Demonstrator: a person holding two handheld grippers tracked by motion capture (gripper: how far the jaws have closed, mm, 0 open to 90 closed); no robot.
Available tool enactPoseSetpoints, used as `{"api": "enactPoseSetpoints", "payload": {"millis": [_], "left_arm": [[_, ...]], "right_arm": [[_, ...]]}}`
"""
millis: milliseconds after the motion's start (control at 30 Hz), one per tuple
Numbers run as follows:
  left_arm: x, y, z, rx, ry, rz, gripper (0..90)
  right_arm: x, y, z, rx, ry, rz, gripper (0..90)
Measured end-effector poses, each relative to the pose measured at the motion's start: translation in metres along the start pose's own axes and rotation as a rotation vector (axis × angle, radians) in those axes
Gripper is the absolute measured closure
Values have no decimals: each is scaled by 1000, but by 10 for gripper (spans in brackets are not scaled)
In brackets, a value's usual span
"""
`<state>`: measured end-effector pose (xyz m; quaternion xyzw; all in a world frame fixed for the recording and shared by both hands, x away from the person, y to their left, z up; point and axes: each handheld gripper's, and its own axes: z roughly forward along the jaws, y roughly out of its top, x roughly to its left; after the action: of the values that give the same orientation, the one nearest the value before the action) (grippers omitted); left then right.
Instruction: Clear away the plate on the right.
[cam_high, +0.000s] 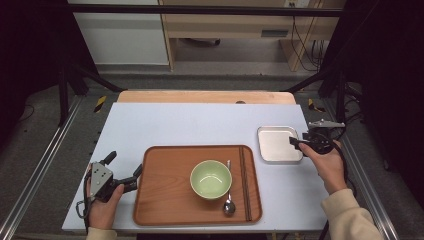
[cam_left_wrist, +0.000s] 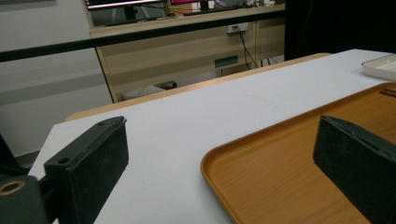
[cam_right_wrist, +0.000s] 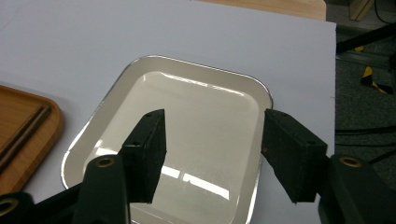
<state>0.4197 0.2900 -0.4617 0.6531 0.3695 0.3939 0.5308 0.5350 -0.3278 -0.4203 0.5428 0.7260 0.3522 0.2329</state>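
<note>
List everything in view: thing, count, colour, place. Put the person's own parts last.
metal tray: one, white with a silver rim, on the table's right side, empty.
wooden tray: one, brown, front centre of the table.
bowl: one, pale green, on the wooden tray.
spoon: one, silver, right of the bowl.
chopsticks: one pair, dark brown, along the wooden tray's right edge.
table: one, white top.
left gripper: one, black, open astride the wooden tray's left rim.
right gripper: one, black, open over the metal tray.
hands: two, gripping the grippers.
</note>
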Motion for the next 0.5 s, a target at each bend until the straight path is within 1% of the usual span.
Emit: {"api": "enactPoseSetpoints", "payload": {"millis": [67,233,333,367,467,500], "left_arm": [[1,0,0,-16,-13,-15,29],[2,0,0,-42,-66,-37,29],[0,1,0,-48,-85,-33,27],[0,1,0,-48,-86,-32,25],[-1,1,0,-47,-89,-27,25],[-1,1,0,-48,-90,-27,25]], "right_arm": [[-3,0,2,8,-9,20,434],[-9,-2,7,34,-24,41,467],[-13,-3,9,43,-31,52,503],[-13,-4,10,43,-33,59,512],[-16,-5,11,52,-37,58,543],[-17,-5,11,61,-39,67,552]]}}
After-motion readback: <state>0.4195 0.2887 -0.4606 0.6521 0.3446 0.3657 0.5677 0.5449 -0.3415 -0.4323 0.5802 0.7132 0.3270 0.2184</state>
